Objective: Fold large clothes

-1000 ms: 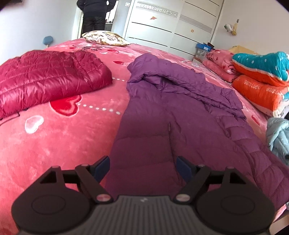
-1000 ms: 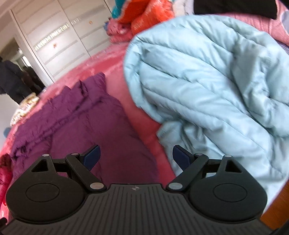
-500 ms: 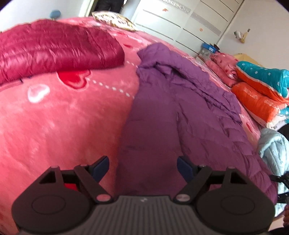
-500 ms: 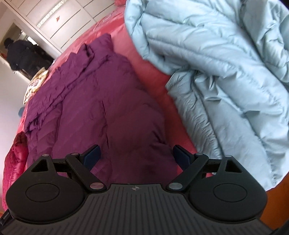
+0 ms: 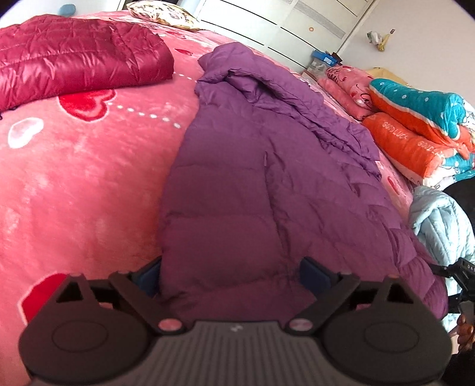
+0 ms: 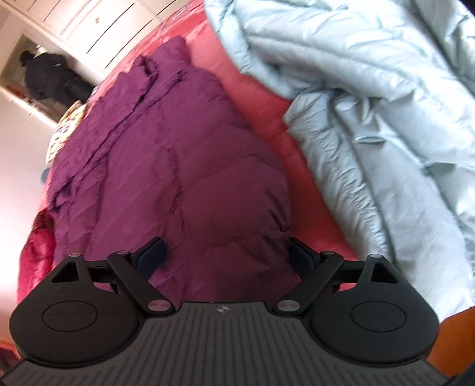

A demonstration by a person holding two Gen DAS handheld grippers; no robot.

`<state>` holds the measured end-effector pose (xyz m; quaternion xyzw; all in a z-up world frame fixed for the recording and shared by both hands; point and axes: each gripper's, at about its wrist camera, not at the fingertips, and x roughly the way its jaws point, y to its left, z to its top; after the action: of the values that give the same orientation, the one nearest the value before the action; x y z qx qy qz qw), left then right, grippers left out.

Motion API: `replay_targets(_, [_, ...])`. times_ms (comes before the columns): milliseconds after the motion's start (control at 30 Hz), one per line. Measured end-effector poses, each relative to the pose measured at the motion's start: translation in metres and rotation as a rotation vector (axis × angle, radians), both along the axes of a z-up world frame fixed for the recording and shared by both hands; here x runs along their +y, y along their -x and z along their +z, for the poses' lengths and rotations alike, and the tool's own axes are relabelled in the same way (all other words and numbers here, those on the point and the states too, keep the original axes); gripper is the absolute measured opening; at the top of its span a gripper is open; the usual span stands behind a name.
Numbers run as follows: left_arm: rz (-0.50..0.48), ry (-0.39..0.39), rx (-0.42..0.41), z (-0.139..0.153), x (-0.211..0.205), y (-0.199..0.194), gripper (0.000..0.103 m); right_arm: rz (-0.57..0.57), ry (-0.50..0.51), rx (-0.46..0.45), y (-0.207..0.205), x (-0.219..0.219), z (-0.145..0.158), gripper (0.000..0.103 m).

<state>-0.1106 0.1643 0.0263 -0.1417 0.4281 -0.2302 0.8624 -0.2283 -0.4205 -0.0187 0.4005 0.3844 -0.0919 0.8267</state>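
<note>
- My left gripper [image 5: 231, 274]: jaws spreading apart, nearly at their widest; the near hem of the purple coat [image 5: 252, 178] lies between the blue pads, which stand on either side of it. I cannot see them pressing on the cloth.
- My right gripper [image 6: 225, 255]: jaws set wide, the coat's other hem corner [image 6: 207, 190] bulging up between them; the pads look clear of the cloth, nothing gripped.
- Purple coat: a quilted puffer, spread lengthwise on the bed, hem toward me, hood at the far end.
- Bed cover [image 5: 74, 178]: pink plush with red and white hearts and a dotted white line.
- Pale blue puffer coat [image 6: 371, 118]: crumpled in a heap just beside the purple one, on its right.
- Dark red puffer coat [image 5: 74, 59]: folded flat, well apart to the left.
- Rolled orange blanket [image 5: 406, 145]: printed "GOOD LUCK" in pale letters; a teal and orange one [image 5: 415, 98] stacked on it.
- Patterned pillow [image 5: 160, 13]: at the bed's far end.
- White wardrobe [image 5: 282, 17]: behind the bed.
- Person in dark clothes [image 6: 50, 80]: standing in a far doorway.
</note>
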Motion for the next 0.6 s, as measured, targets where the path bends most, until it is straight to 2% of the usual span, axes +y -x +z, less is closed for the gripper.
replay_targets(167, [-0.053, 0.081, 0.021, -0.001, -0.005, 0.002, 0.098, 0.152, -0.038, -0.097, 0.0, 0.013, 0.012, 0.103])
replay_targets(267, [-0.082, 0.131, 0.04, -0.003, -0.007, 0.002, 0.1, 0.2, 0.006, -0.08, -0.007, 0.022, 0.014, 0.103])
replay_targets(333, [-0.083, 0.154, 0.052, -0.005, -0.008, 0.001, 0.101, 0.189, 0.016, -0.047, -0.012, 0.023, 0.01, 0.103])
replay_targets(500, [-0.088, 0.216, 0.08, -0.007, -0.007, -0.002, 0.101, 0.104, -0.005, -0.029, -0.014, 0.014, 0.001, 0.103])
replay_targets(600, [-0.093, 0.215, 0.078, -0.008, -0.009, -0.001, 0.096, 0.059, -0.016, -0.001, -0.011, 0.012, -0.003, 0.103])
